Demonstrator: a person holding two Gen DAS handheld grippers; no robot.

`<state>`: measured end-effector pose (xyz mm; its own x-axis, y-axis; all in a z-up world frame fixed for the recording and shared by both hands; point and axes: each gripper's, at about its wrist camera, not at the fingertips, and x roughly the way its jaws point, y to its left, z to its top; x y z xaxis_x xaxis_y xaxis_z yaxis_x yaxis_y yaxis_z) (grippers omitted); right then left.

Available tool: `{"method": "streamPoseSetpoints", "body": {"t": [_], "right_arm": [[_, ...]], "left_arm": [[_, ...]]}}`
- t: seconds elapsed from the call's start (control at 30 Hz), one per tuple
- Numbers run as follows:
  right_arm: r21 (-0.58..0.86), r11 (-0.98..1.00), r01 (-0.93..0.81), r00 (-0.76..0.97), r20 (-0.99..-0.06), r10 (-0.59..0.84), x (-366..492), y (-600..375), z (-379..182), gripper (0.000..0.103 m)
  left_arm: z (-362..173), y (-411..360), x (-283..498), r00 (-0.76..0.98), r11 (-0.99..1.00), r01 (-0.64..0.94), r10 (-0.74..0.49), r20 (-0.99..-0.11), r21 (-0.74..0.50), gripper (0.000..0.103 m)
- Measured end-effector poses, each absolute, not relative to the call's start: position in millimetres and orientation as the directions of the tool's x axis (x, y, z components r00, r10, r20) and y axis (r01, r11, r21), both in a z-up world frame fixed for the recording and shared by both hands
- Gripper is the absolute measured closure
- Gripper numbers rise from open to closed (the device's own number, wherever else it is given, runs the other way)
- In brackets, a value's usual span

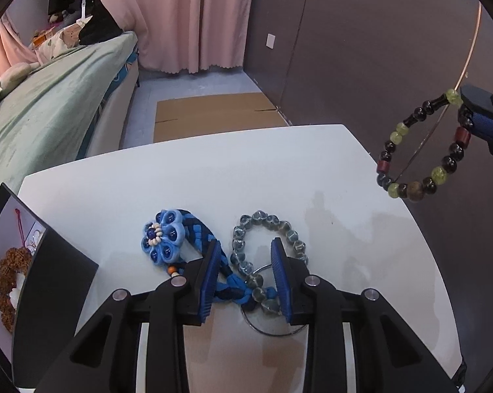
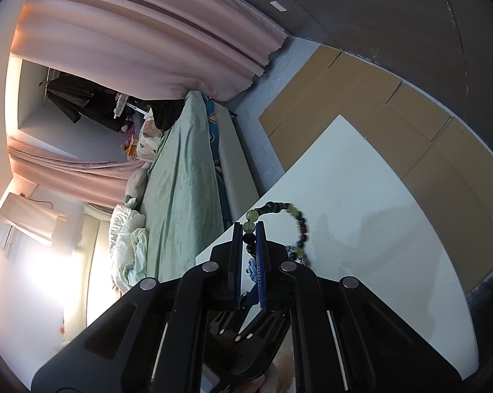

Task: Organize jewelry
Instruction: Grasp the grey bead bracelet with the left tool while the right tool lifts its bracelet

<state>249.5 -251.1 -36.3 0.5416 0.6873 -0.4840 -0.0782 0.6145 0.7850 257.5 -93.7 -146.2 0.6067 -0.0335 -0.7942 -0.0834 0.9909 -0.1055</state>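
Note:
On the white table [image 1: 115,196] lie a blue braided bracelet with a flower [image 1: 168,235], a grey-blue bead bracelet [image 1: 269,232] and a thin metal bangle [image 1: 266,324]. My left gripper [image 1: 245,252] is open just above them, its fingers astride where the two bracelets meet. My right gripper [image 2: 248,229] is shut on a bracelet of green, black and red beads [image 2: 295,226], held in the air above the table's right side. That bracelet also shows in the left wrist view [image 1: 420,150], hanging from the right gripper [image 1: 469,121].
An open black jewelry box [image 1: 40,262] stands at the table's left edge, holding a brown seed bracelet [image 1: 7,271] with a red cord. Beyond the table are a bed [image 1: 50,98], flat cardboard [image 1: 213,111] on the floor, pink curtains and a dark wall.

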Motion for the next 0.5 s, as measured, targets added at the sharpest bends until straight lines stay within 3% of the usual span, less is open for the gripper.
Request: {"method": "streamPoseSetpoints", "body": {"t": [0.13,0.27,0.5], "right_arm": [[0.783,0.617,-0.081,0.537,-0.487,0.688,250,-251,-37,0.094],[0.781,0.619,-0.080,0.536,-0.490,0.687,249,-251,-38,0.094],[0.776,0.626,-0.081,0.537,-0.495,0.683,248,-249,-38,0.094]], "left_arm": [[-148,-97,256,0.597,0.994,-0.099,0.029,-0.801,-0.037,0.092],[-148,-100,253,0.590,0.997,-0.081,0.044,-0.806,-0.005,0.095],[-129,-86,239,0.624,0.993,-0.076,-0.024,-0.781,-0.091,0.097]]}}
